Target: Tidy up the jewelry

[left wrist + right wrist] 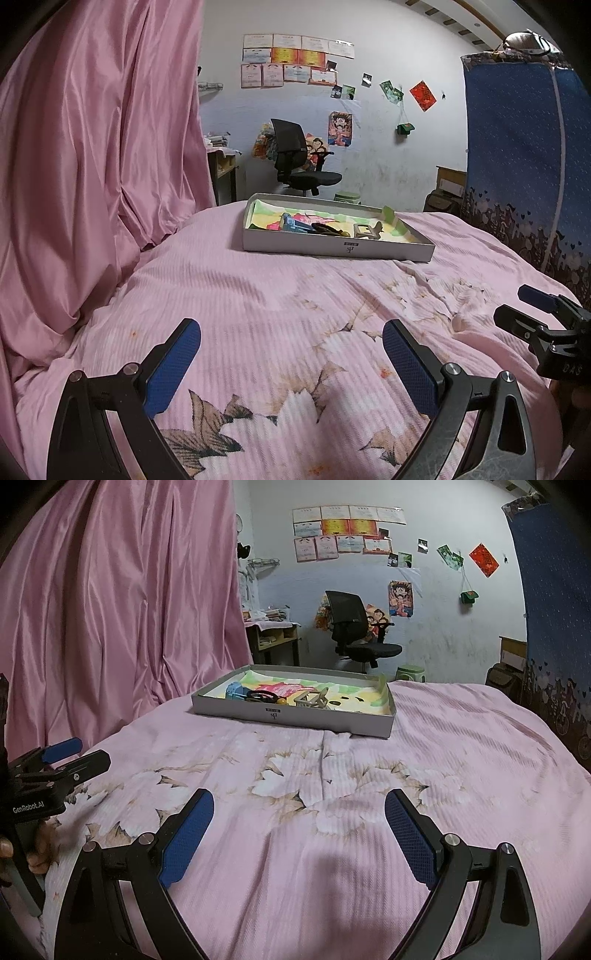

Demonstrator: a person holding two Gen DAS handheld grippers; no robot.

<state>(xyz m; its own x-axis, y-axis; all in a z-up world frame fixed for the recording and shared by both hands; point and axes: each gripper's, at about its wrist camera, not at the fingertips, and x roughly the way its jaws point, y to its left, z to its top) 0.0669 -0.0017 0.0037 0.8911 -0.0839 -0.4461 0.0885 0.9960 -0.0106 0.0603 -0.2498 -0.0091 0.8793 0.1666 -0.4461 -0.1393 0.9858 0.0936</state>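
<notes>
Above the pink bedspread (258, 295), both tools (291, 354) (299, 827) gape empty; the tray (295, 716) holds small, seemingly hair-clip items

A shallow box (295, 716) lies on the far part of the bed (332, 794). Inside it, a clip (236, 691) sits at the left, a ring (264, 696) just right of it, and a claw clip (314, 700) further right. A curtain (122, 602) hangs along the bed's left side. Beyond the bed, a chair (354, 631) stands by the far wall, with a desk (275, 638) to its left and a stool (410, 672) to its right.
</notes>
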